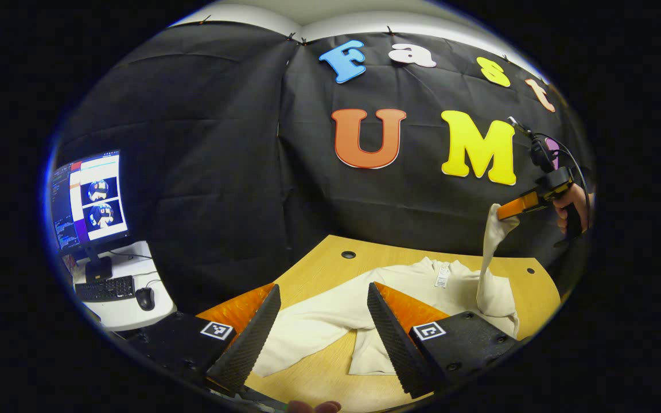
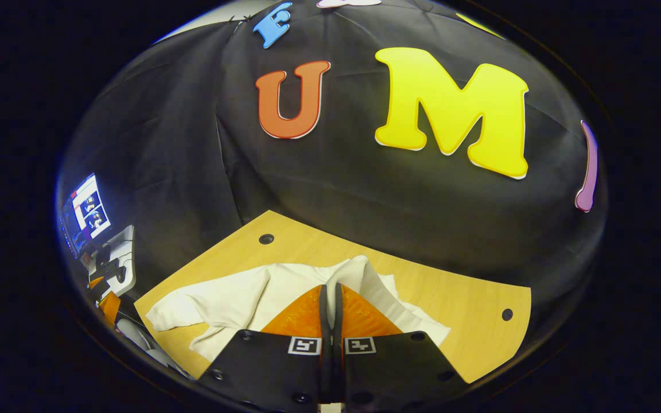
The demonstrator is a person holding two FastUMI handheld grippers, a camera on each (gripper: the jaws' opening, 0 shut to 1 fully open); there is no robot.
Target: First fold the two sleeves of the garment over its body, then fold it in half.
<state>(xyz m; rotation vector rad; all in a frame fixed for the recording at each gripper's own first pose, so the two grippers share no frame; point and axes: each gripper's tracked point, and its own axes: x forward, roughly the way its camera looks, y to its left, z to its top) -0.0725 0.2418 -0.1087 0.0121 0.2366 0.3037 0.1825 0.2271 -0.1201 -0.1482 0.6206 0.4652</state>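
On the wooden table [image 1: 319,275] a cream garment [image 1: 422,287] lies spread flat, collar toward the booth wall, one sleeve [image 1: 307,327] stretched out across the tabletop. From the left gripper view, the left gripper [image 1: 322,330] hovers above that flat sleeve with its two fingers spread wide, nothing between them. Farther off at the right of this view, the right gripper [image 1: 508,213], held in a hand [image 1: 571,206], has the other sleeve's cuff [image 1: 497,229] pinched at its tip and lifted well above the table, the cloth hanging down in a column to the shoulder. To the left, off the table, a monitor [image 1: 89,198], keyboard [image 1: 105,288] and mouse [image 1: 145,298] sit on a white desk [image 1: 129,310].

From the right gripper view, the right gripper's own fingers [image 2: 325,312] are pressed together with the ribbed cuff [image 2: 353,272] caught at their tips, the garment's body [image 2: 238,301] spread on the table [image 2: 468,310] below. No container appears in either view
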